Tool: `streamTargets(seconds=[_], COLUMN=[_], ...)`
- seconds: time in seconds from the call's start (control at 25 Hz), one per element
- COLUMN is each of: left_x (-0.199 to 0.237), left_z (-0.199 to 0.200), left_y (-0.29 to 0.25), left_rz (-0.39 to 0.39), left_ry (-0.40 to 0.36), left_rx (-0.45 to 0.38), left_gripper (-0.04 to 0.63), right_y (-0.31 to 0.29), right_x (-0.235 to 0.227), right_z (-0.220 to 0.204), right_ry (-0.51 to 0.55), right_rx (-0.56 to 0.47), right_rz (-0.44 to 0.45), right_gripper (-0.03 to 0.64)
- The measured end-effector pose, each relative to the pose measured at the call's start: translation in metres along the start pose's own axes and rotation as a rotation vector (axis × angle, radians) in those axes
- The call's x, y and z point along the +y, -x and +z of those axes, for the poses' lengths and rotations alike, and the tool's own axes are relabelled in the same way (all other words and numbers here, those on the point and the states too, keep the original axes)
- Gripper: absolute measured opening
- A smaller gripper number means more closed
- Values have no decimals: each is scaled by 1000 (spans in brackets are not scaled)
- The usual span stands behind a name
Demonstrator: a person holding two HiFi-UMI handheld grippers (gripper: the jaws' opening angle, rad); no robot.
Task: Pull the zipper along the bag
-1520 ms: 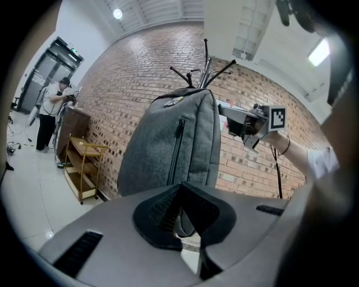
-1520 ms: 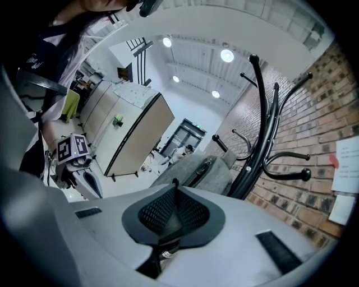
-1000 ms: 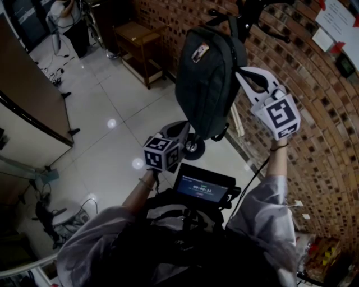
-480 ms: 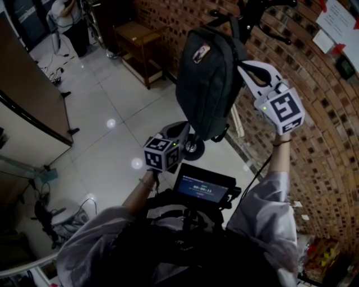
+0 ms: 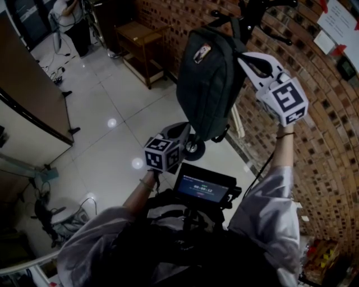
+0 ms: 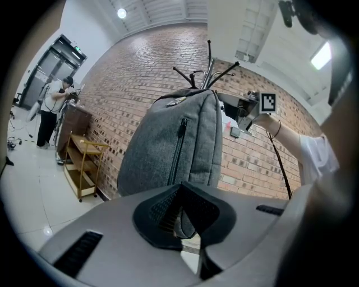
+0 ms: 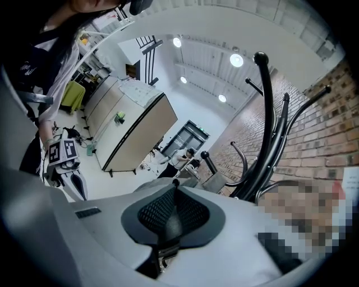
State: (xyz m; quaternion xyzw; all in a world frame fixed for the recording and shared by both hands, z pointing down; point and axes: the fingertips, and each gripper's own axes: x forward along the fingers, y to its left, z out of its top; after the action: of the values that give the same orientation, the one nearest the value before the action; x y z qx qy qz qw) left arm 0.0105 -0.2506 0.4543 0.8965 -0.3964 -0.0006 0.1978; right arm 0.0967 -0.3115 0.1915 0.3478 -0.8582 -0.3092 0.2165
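Observation:
A grey backpack hangs from a black coat stand by the brick wall. My left gripper is at the bag's bottom edge; in the left gripper view its pads are shut on a grey bit of the bag's bottom, with the bag above. My right gripper is at the bag's upper right side. In the right gripper view a dark zipper pull with a metal end runs between the closed pads. Those jaws have just been opening slightly, with the pull still between them.
A wooden shelf unit stands against the brick wall behind the bag. A small wheel sits on the tiled floor under the bag. A person stands far off at the top left. A screen hangs at my chest.
The right gripper has risen along the bag's right side toward its top. The left gripper and the bag's bottom have stayed put.

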Motion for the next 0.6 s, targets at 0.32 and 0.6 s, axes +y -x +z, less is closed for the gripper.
streamTargets(seconds=[0.32, 0.6], left_x=[-1, 1], left_z=[-3, -4], left_y=[-1, -1], left_rz=[2, 11], left_ry=[3, 4], left_rx=[3, 5], left_gripper=[2, 2], right_y=[-7, -9], right_x=[-11, -14], right_z=[9, 13], right_ry=[-4, -5], right_rx=[7, -8], right_rz=[-15, -14], right_gripper=[20, 21])
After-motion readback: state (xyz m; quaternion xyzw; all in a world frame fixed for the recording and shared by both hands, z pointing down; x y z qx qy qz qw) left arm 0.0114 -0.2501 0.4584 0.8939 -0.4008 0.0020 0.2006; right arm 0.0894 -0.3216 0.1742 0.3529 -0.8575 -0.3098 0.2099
